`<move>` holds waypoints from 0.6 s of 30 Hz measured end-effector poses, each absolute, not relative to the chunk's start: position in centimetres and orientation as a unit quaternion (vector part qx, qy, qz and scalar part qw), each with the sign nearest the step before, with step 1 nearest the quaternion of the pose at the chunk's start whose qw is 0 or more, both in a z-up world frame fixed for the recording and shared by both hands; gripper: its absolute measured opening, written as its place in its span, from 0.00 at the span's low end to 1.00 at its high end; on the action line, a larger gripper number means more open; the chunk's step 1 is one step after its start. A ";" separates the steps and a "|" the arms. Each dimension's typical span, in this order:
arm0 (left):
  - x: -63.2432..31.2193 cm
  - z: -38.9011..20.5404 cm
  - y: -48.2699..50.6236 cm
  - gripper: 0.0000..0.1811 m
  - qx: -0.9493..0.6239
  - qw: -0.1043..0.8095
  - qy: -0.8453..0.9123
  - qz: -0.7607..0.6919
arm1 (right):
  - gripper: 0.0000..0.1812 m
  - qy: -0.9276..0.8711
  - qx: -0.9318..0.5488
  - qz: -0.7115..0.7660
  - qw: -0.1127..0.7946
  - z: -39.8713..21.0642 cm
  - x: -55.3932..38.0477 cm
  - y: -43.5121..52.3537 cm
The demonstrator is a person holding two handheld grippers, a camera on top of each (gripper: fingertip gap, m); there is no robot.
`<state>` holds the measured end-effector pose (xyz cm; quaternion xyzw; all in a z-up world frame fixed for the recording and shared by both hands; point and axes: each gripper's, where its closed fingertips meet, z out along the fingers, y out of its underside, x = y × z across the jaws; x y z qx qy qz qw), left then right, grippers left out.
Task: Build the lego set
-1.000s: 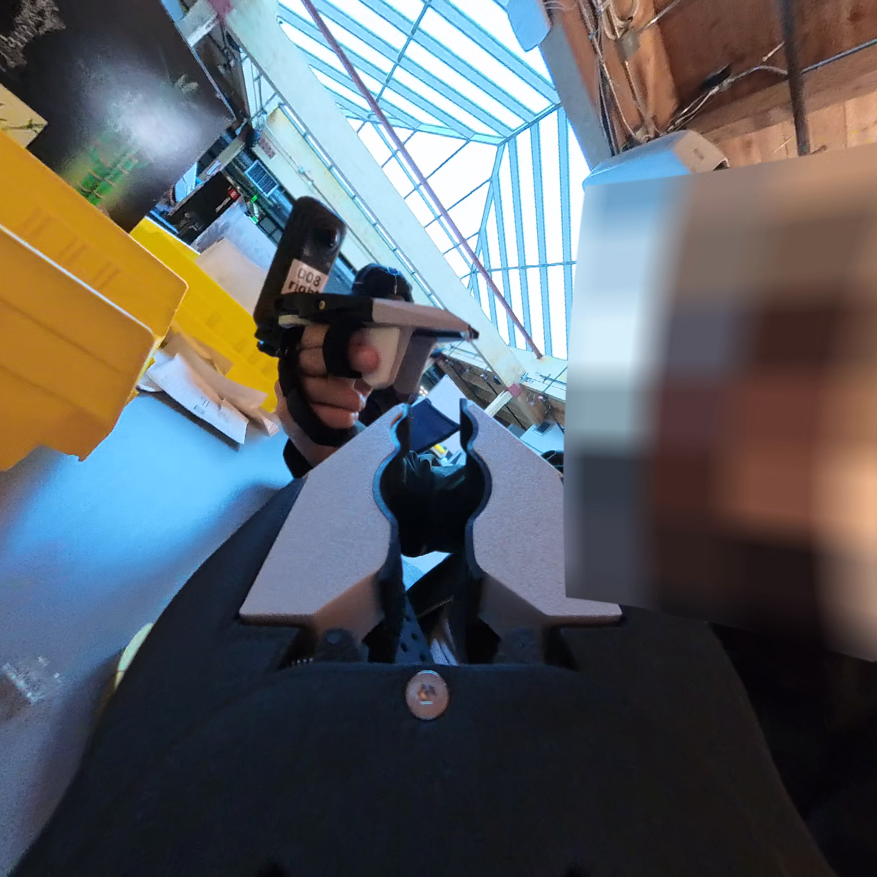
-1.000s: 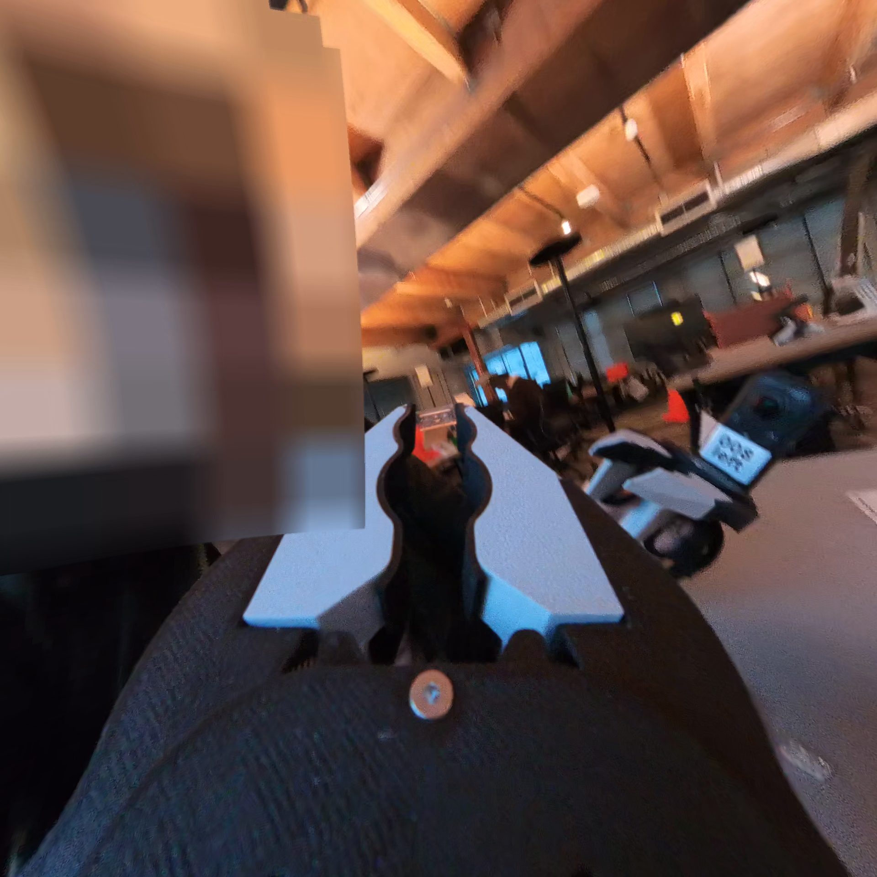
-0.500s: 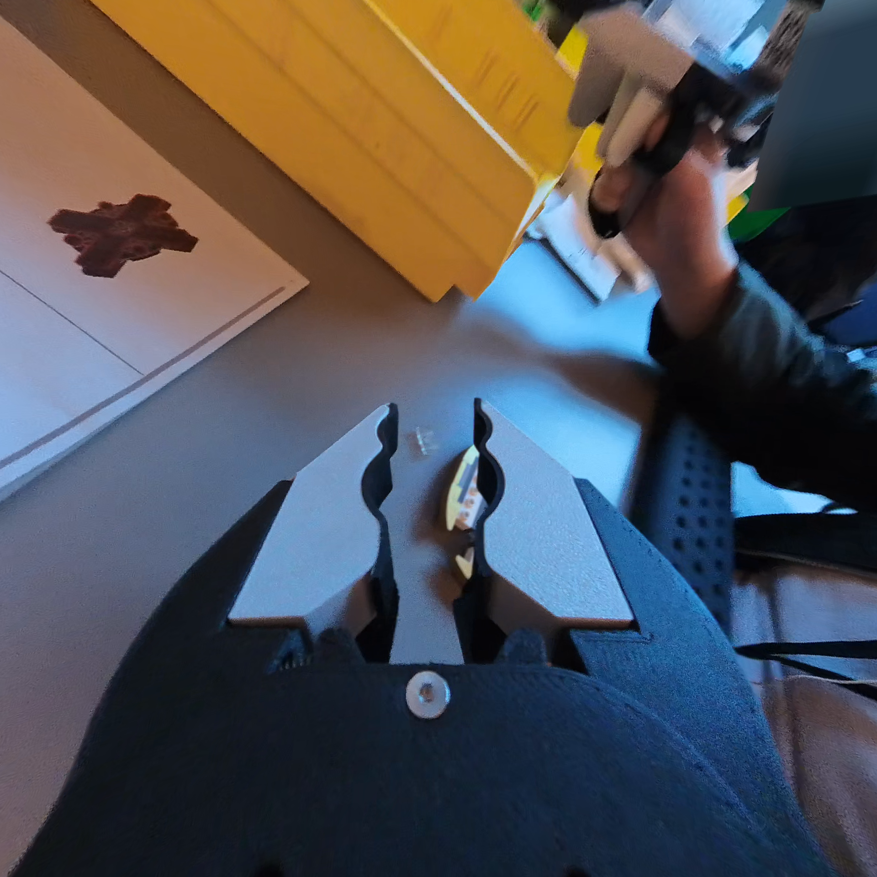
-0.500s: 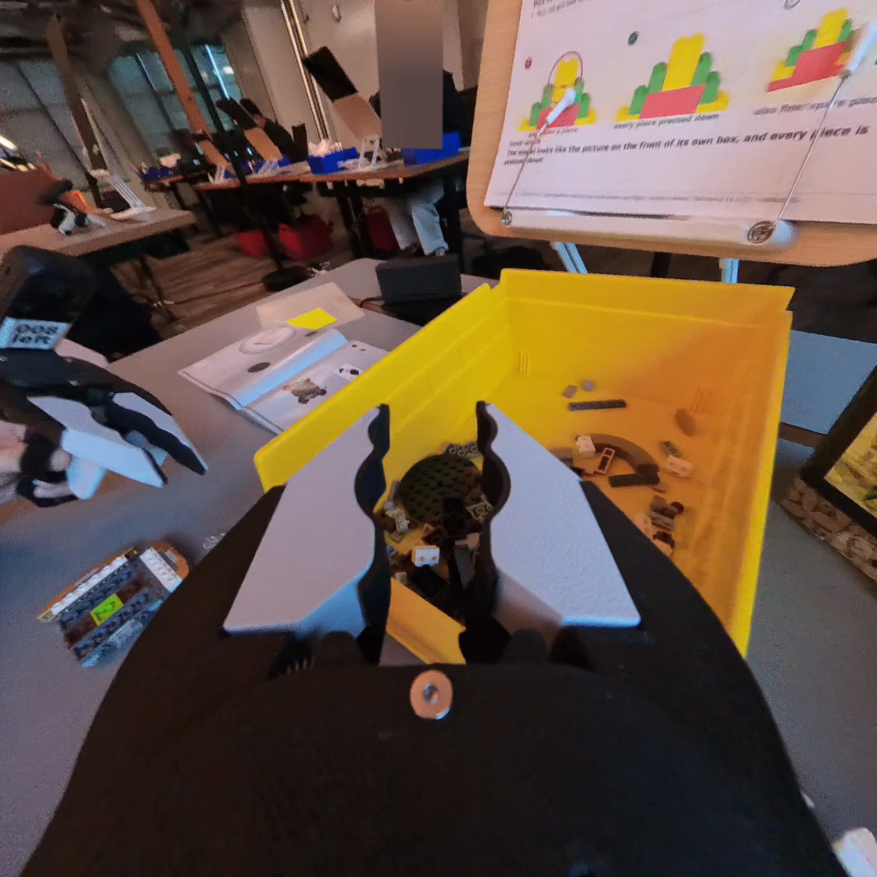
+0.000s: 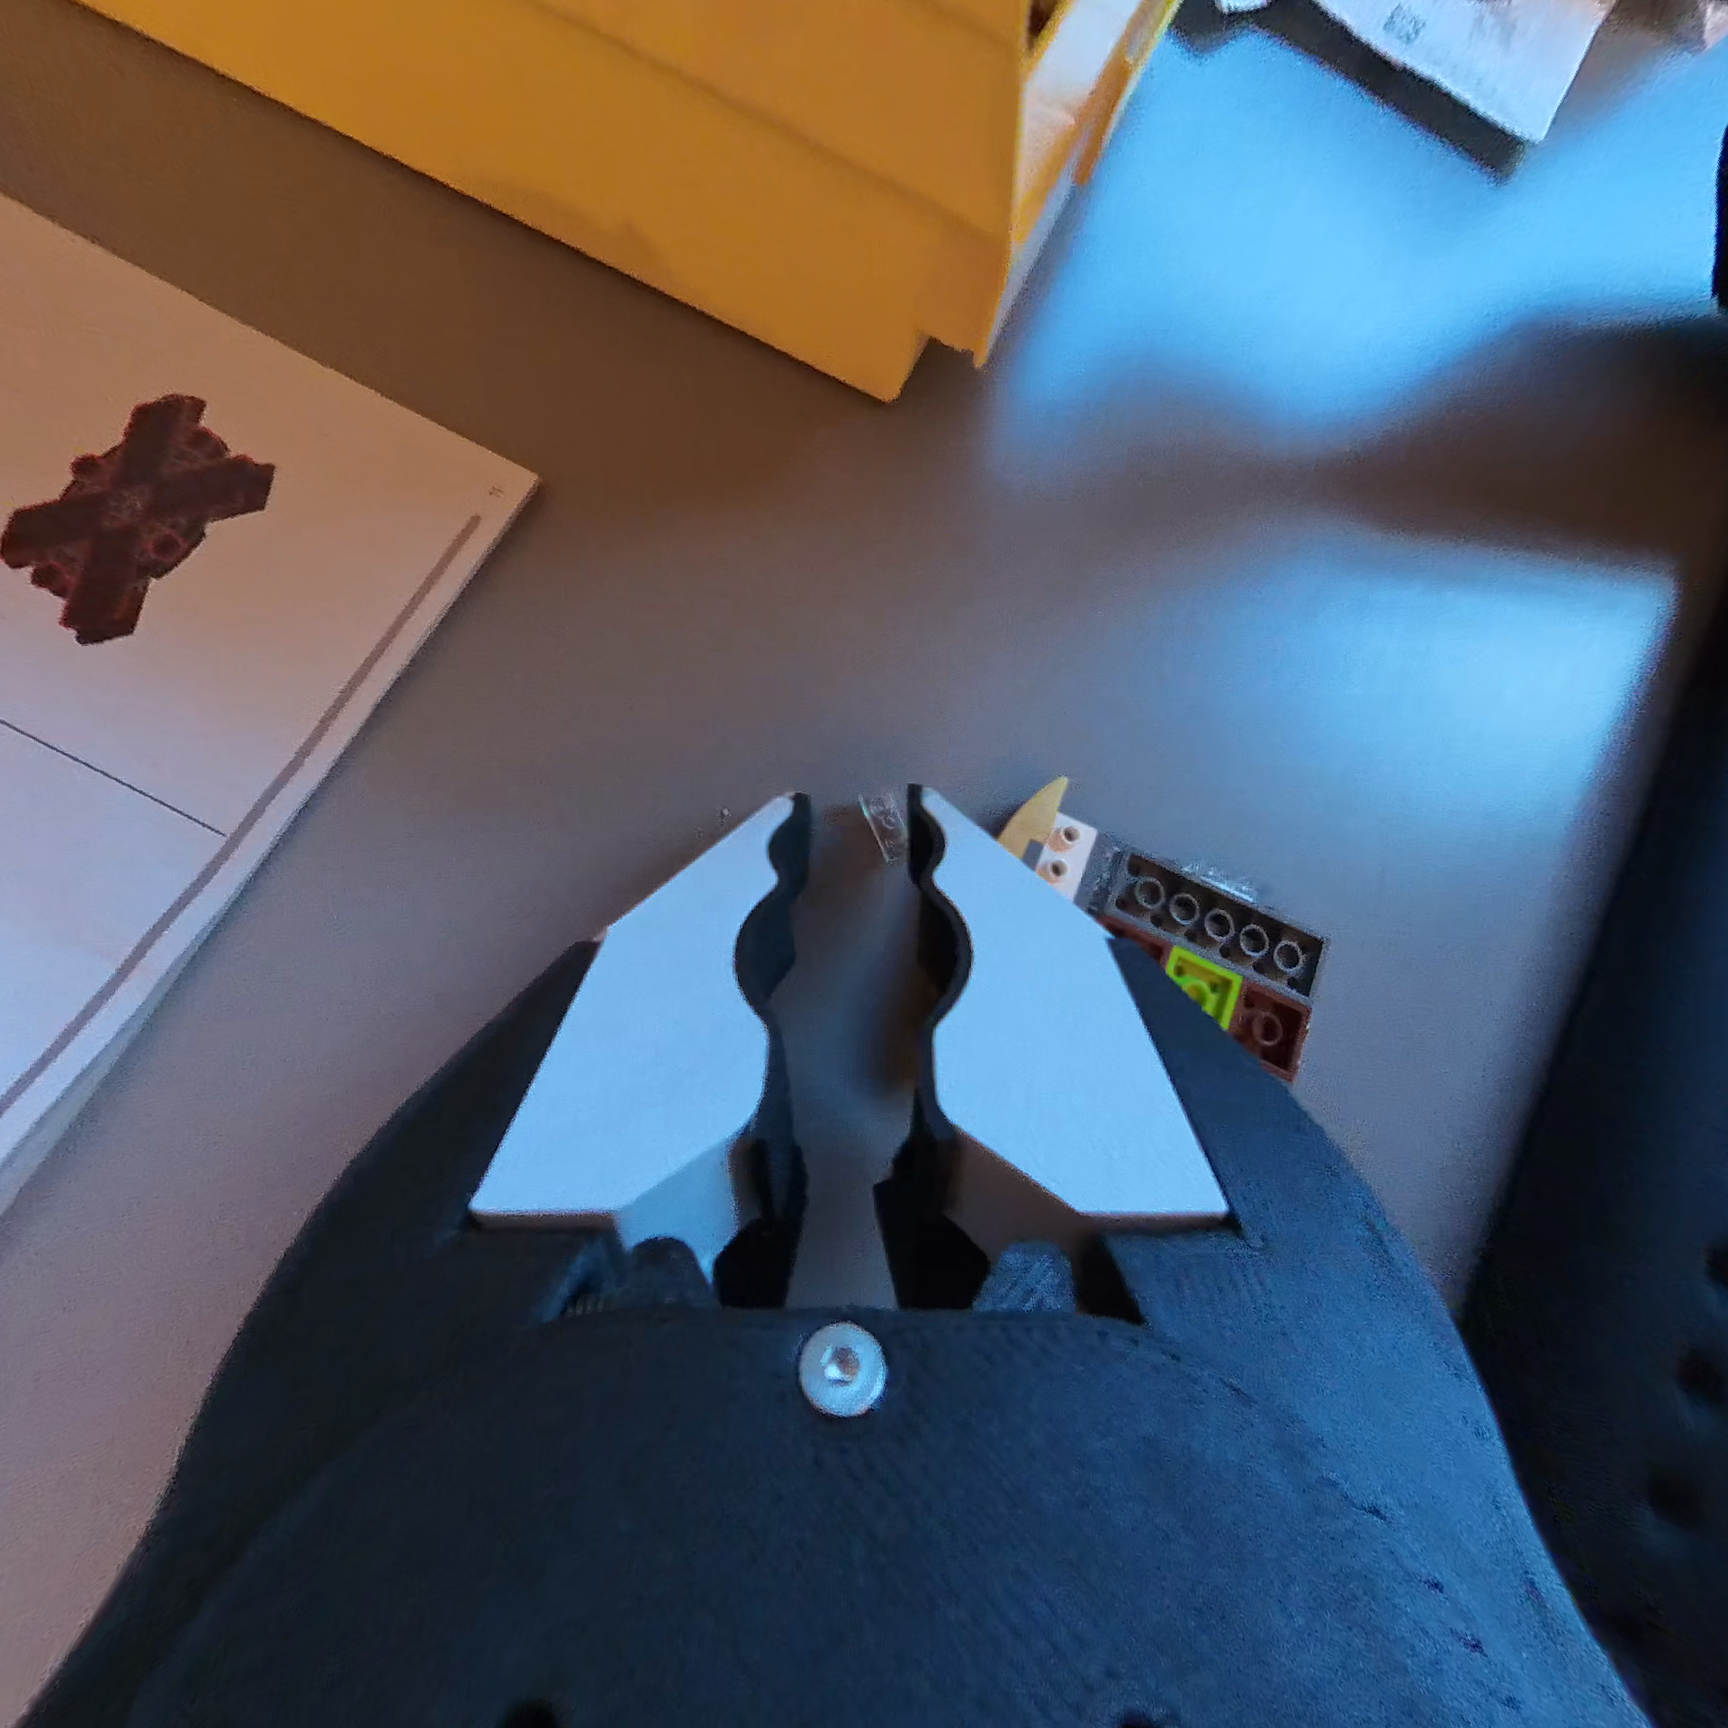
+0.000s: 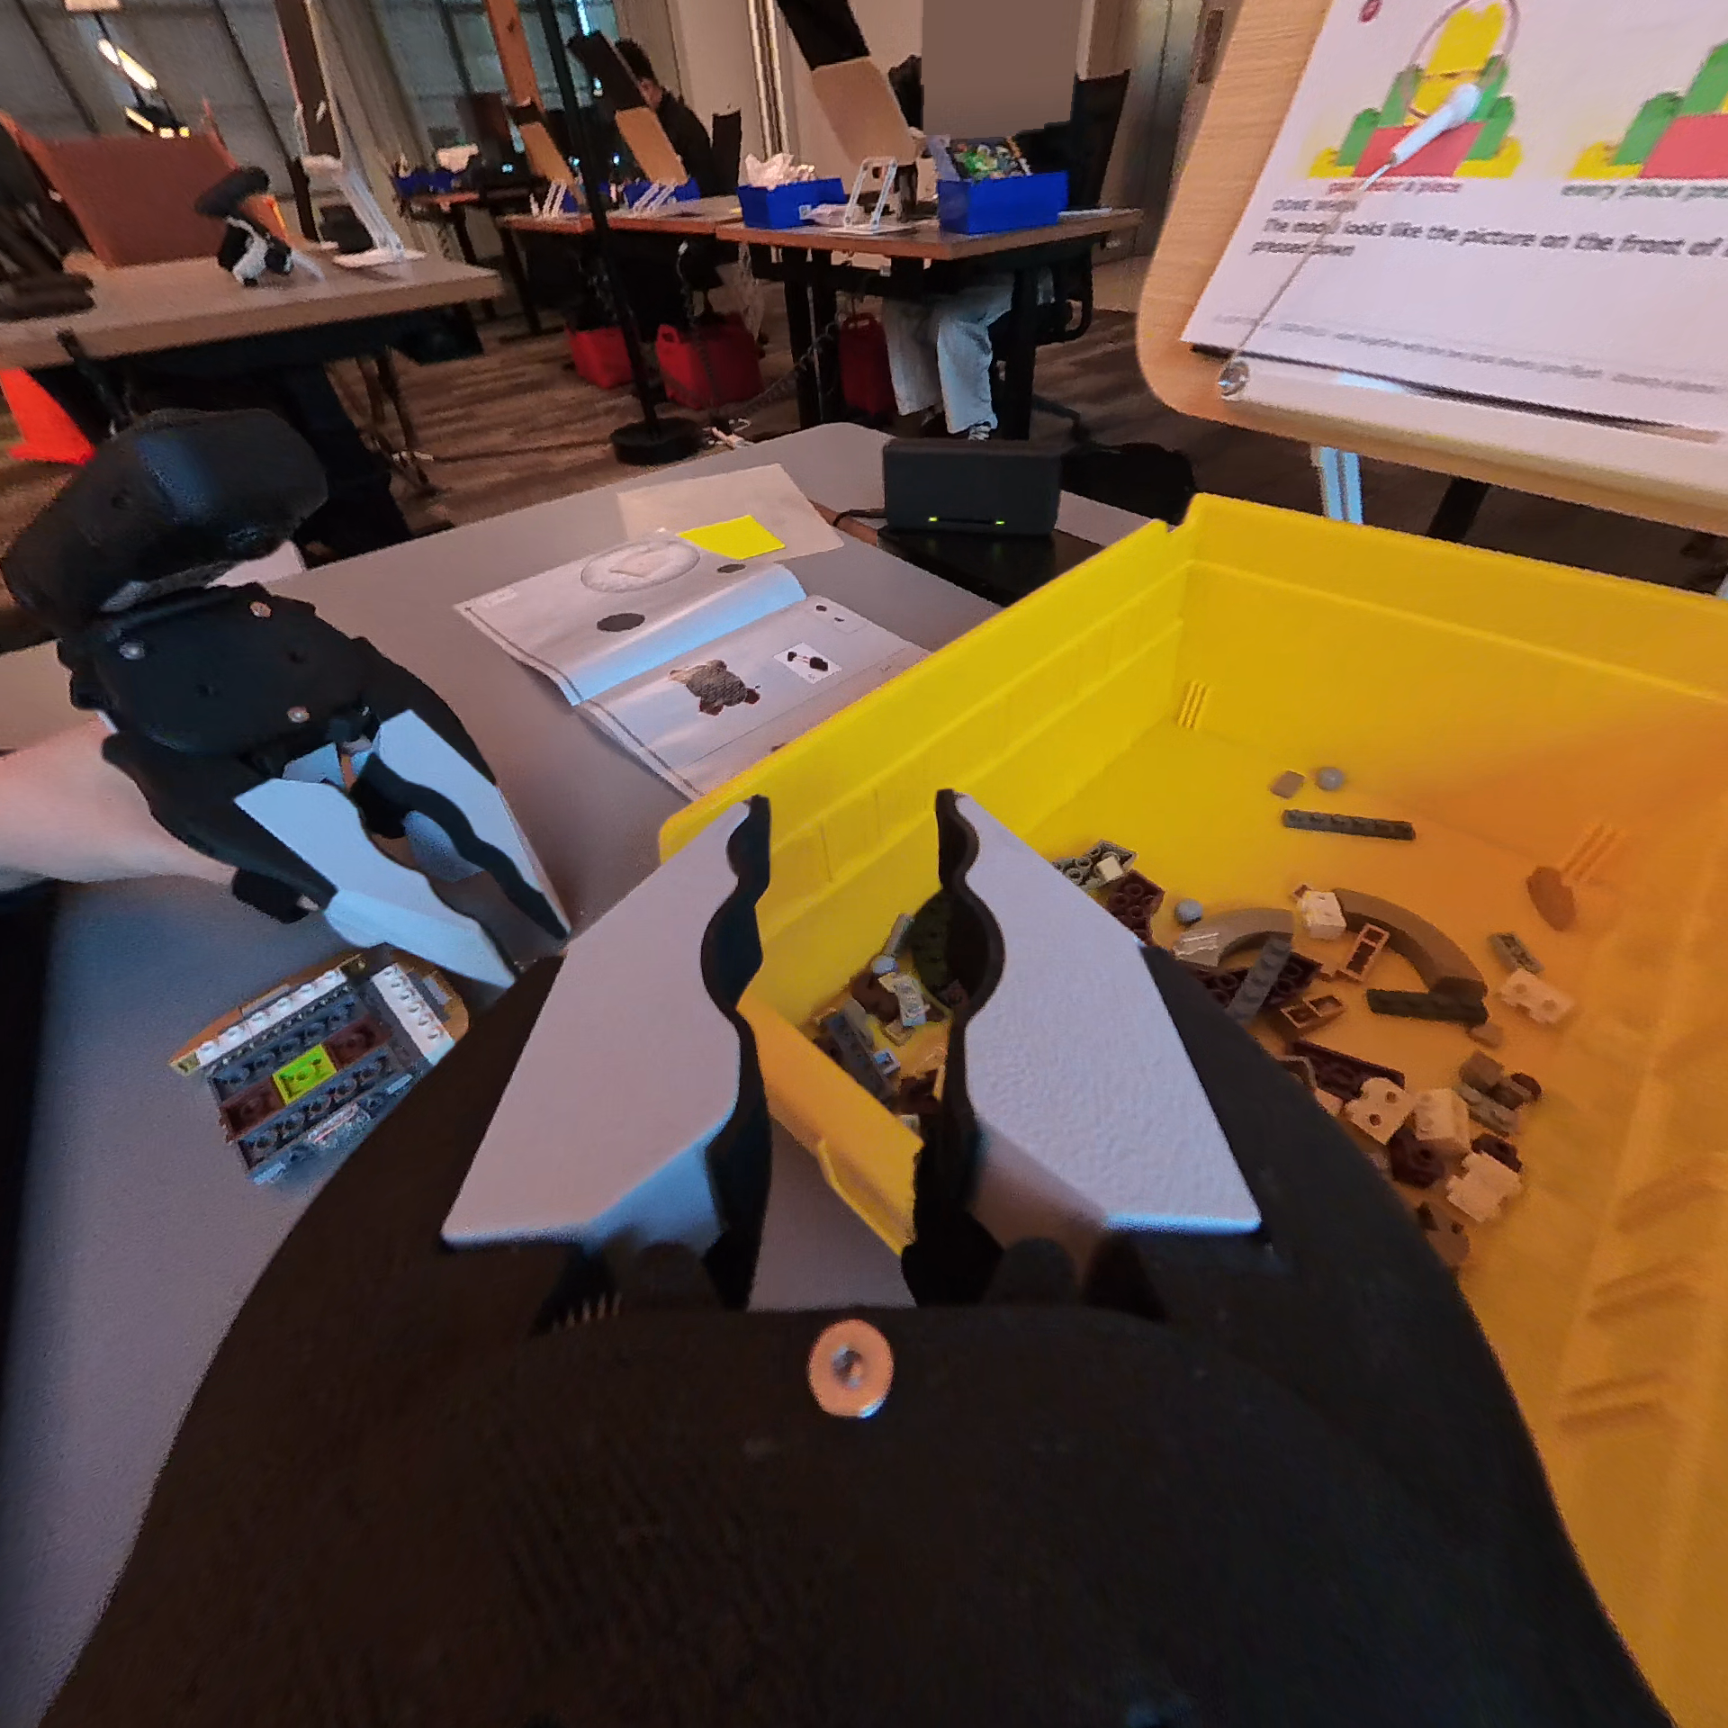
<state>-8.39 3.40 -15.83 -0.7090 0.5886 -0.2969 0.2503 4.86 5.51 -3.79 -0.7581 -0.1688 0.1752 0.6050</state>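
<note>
Hovering with parted, empty fingers, the left gripper (image 5: 856, 809) nears the half-built model (image 6: 318, 1066) on the bench (image 5: 701, 580) while the right gripper (image 6: 851, 823), likewise parted and empty, faces the yellow bin (image 6: 1403, 598) of many loose pieces (image 6: 1384, 1019).

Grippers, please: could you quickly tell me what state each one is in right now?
Left gripper: open, holding nothing, over the table beside the partly built lego model.
Right gripper: open, holding nothing, at the yellow bin.

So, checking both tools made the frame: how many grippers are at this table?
2. The left gripper is by the partial lego build; the right gripper is at the yellow bin's near corner.
</note>
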 end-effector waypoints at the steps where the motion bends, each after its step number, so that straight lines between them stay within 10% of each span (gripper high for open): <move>1: -8.4 -15.9 3.3 0.09 -0.704 0.255 0.597 -0.289 | 0.19 -0.176 -0.758 0.172 0.604 -3.8 4.6 5.4; 10: -8.5 -14.9 3.4 0.04 -0.665 0.318 0.632 -0.242 | 0.19 -0.243 -0.734 0.193 0.604 -3.6 1.0 4.0; 18: -8.0 -4.1 -2.7 0.03 -0.537 0.239 0.508 -0.629 | 0.22 -0.507 -0.606 0.117 0.602 -4.2 -7.0 -2.0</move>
